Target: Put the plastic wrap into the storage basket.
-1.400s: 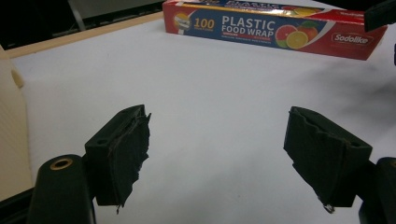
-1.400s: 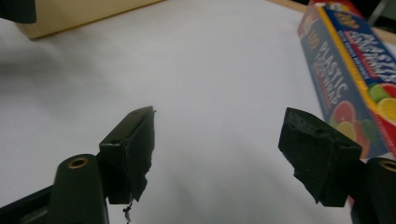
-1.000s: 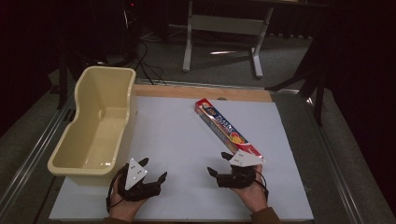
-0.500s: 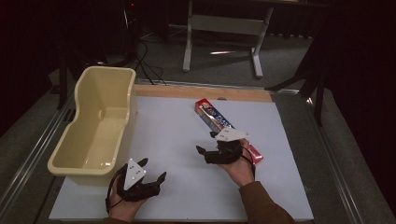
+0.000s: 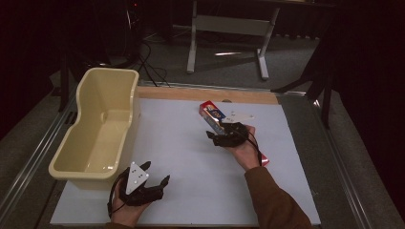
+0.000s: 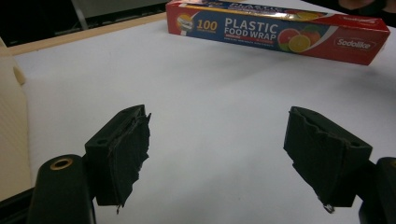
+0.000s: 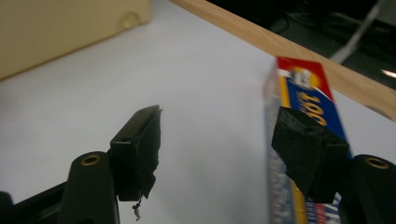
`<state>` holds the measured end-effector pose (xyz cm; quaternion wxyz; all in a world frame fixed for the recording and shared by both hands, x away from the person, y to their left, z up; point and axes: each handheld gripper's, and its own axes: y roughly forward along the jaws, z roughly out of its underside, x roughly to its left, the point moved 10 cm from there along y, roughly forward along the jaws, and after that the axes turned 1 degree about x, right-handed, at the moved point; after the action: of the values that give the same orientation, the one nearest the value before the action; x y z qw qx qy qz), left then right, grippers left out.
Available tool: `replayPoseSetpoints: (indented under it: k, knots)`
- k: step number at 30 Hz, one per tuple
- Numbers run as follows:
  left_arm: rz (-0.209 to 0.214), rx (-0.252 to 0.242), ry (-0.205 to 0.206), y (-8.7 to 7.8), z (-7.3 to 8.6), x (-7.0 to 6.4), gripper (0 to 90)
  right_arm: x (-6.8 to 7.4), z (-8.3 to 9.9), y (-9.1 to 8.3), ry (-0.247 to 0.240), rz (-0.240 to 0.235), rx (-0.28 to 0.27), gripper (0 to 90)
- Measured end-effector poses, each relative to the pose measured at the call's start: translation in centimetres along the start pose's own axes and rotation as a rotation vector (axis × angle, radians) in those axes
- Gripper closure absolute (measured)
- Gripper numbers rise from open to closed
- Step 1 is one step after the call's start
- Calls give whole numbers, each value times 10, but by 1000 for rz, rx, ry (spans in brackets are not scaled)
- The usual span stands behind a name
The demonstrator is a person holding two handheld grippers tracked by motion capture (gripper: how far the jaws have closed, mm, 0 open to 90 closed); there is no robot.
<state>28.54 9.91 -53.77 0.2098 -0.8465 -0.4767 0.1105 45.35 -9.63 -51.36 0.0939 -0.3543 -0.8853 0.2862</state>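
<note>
We've got the right gripper [image 5: 216,137] spread wide above the food wrap box [image 5: 213,114], which lies flat on the white mat [image 5: 181,143] near the far edge, one jaw over it. Our left gripper [image 5: 155,174] sits released by the tub [image 5: 102,119].

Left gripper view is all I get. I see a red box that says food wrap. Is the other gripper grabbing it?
Observer: Not yet. In the right gripper view the right gripper is open, one jaw in front of the food wrap box, nothing between the jaws.
Operator: Is there somewhere to put it?
Observer: Maybe. The high view shows a cream tub along the table's left edge.
Operator: Where's my gripper?
Observer: In the high view the left gripper sits open near the tub's front corner.
</note>
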Motion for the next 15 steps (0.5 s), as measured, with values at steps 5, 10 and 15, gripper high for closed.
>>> replayPoseSetpoints:
  k: [5,10,15]
  knots:
    - [7,6,-1,1,1,-2,222,-29,8,11,33,35,54,340]
    - [8,7,-1,1,1,-2,221,-44,12,16,35,60,114,330]
    - [10,8,0,2,1,-3,222,-55,16,20,34,86,175,318]
